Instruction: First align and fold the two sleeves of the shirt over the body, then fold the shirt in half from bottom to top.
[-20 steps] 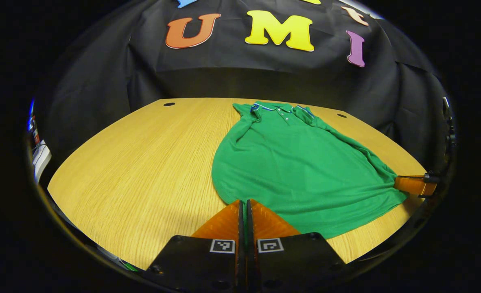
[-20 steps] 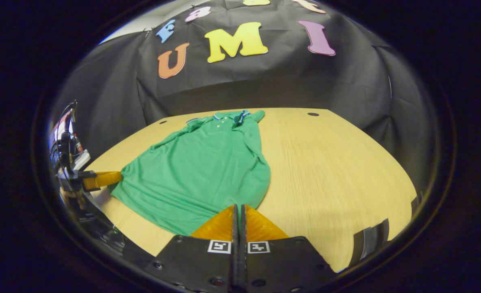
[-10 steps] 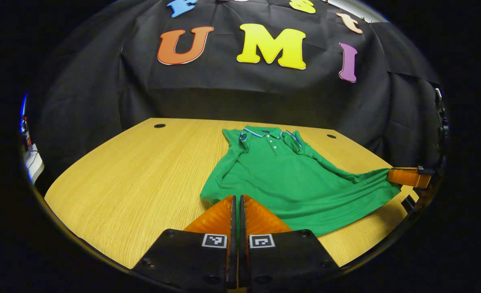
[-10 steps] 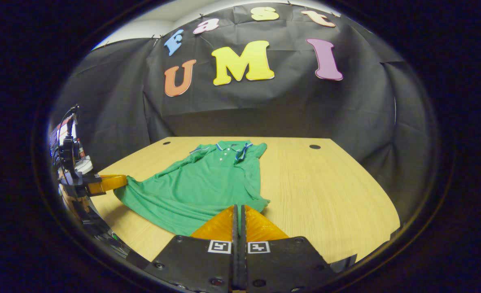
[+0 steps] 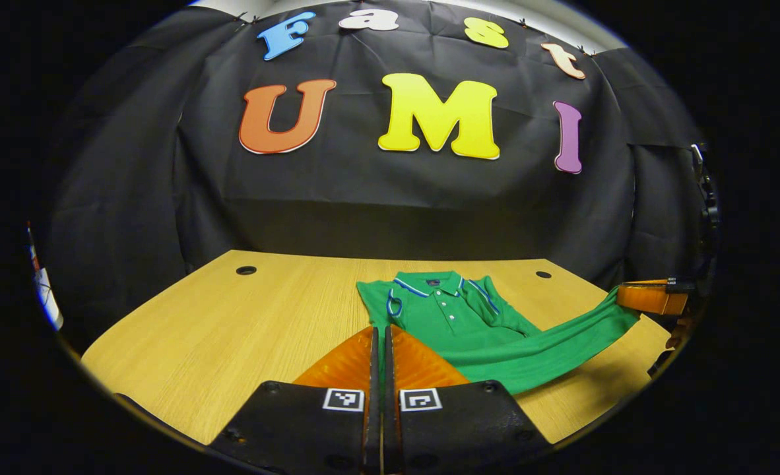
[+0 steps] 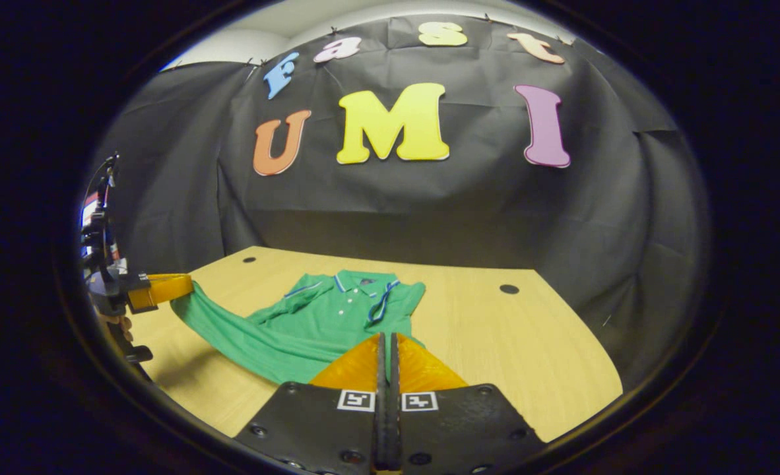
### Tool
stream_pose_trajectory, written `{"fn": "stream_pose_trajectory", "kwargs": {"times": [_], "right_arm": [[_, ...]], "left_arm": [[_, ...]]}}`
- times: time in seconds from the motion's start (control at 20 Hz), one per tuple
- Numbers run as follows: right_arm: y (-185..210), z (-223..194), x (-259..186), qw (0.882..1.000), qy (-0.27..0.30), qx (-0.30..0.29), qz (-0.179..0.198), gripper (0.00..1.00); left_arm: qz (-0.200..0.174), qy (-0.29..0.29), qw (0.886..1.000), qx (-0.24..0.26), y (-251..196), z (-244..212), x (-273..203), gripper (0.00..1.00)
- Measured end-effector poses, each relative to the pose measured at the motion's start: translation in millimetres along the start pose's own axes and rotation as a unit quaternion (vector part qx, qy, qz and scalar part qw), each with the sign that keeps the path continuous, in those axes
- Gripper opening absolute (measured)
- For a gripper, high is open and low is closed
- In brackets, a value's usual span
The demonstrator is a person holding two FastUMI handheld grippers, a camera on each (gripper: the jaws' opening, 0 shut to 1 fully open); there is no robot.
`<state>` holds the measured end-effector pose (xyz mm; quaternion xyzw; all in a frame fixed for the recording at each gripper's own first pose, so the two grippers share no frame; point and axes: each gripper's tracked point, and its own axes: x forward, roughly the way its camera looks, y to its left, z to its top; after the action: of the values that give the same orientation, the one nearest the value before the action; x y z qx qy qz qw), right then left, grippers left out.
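Both grippers are pinching the hem of the green polo shirt (image 5: 459,316) and holding it raised above the wooden table (image 5: 231,330). The collar end lies flat at the far middle of the table. The left gripper (image 5: 381,336) has its fingers pressed together on the near-left hem corner, with green cloth showing in the slit between them. The right gripper (image 6: 386,343) clamps the near-right corner the same way.

The main risk appears to be the hem slipping from one pinch, since each grip looks to hold only a thin edge of cloth. If one side rises or advances ahead of the other, the fold would likely land skewed against the shoulders. The sleeves (image 6: 390,300), folded in over the body, could also slide out as the cloth drags.

The shirt is a soft, fine-textured knit that sags in a band between the two grips. Its collar (image 5: 433,285) carries light and blue trim with a buttoned placket. The table is smooth light wood with straight grain and small round dark holes (image 5: 245,270).
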<state>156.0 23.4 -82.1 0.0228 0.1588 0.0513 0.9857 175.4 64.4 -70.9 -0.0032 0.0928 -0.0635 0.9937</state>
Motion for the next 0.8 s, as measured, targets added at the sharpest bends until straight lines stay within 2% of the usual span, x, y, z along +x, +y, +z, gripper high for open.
{"fn": "stream_pose_trajectory", "kwargs": {"times": [0.3,0.45,0.55,0.65,0.8], "right_arm": [[-7.0,68.8,78.2,0.999,-0.036,0.018,-0.018,0.00],[-10.5,93.6,123.2,0.998,-0.051,0.023,-0.026,0.00],[-15.2,97.5,157.0,0.998,-0.044,0.029,-0.034,0.00],[-18.1,99.3,191.5,0.998,-0.038,0.031,-0.038,0.00],[-28.5,93.5,244.7,0.997,-0.028,0.043,-0.049,0.00]], "left_arm": [[-0.006,-0.042,0.999,-0.006,5.8,56.6,86.8,0.07],[-0.003,-0.068,0.998,0.012,7.3,79.9,128.1,0.07],[0.000,-0.074,0.997,0.025,9.9,86.2,154.5,0.07],[0.014,-0.053,0.998,0.039,17.2,77.0,185.1,0.07],[0.011,-0.038,0.999,0.029,17.3,66.3,230.0,0.07]]}}
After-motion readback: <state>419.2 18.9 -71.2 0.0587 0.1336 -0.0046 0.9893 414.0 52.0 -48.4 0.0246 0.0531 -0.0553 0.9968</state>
